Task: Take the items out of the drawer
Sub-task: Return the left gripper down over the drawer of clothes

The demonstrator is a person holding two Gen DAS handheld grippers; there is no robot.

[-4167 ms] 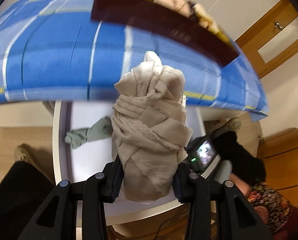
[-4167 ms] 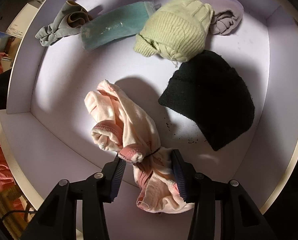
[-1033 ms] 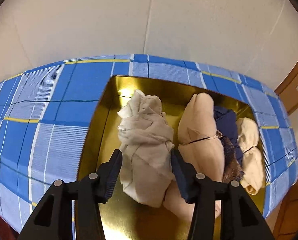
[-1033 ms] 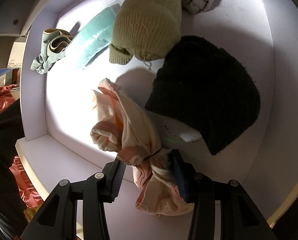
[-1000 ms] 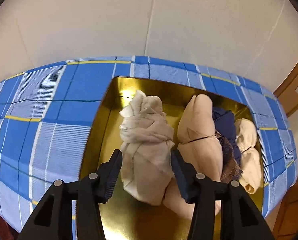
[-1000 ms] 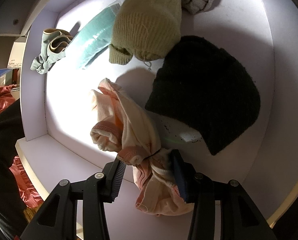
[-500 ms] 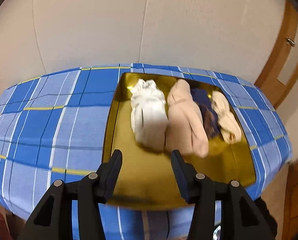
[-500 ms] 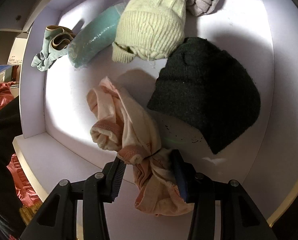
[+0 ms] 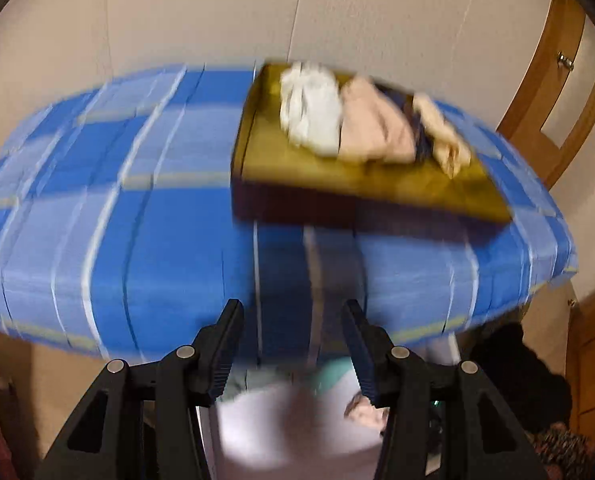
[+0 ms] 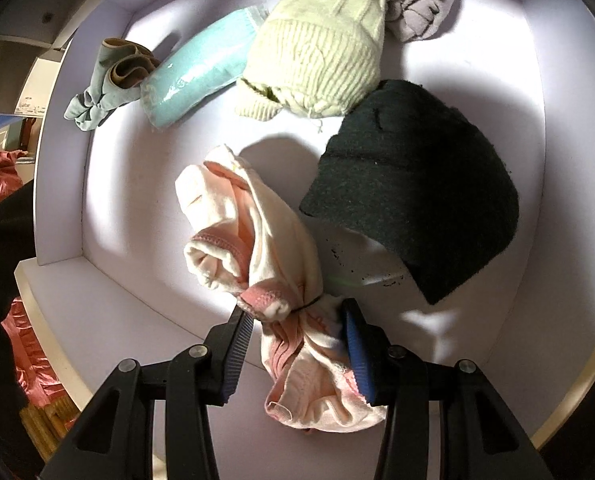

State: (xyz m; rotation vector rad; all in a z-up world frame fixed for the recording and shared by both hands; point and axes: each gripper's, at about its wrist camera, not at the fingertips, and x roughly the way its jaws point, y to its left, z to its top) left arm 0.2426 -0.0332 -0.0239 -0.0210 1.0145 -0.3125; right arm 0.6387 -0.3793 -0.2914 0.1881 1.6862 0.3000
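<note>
Now, the right gripper (image 10: 297, 344) points down into the white drawer (image 10: 109, 292), its fingers (image 10: 233, 344) pressed on a pink bundled garment (image 10: 253, 248) that trails out over the near wall. Behind it lie a black beanie (image 10: 413, 196), a pale yellow knit hat (image 10: 317, 48), a teal packet (image 10: 197, 72), a lilac roll (image 10: 421, 8) in the far corner and a grey-green knotted cloth (image 10: 105, 80) against the left wall. No readable writing on any of them; a label at the far left edge is too small to read. Bare floor shows in the drawer's left half and front right corner.

Over on the left wrist view, heavy blur. The left gripper (image 9: 293, 348) hangs with its fingers (image 9: 225, 348) parted and nothing between them, in front of the edge of a blue checked bed (image 9: 97, 220). On it sits a gold tray (image 9: 337, 184) with a white bundle (image 9: 309, 112), a beige bundle (image 9: 373, 128) and more clothes packed along its far side, the near half bare. The drawer shows below.
</note>
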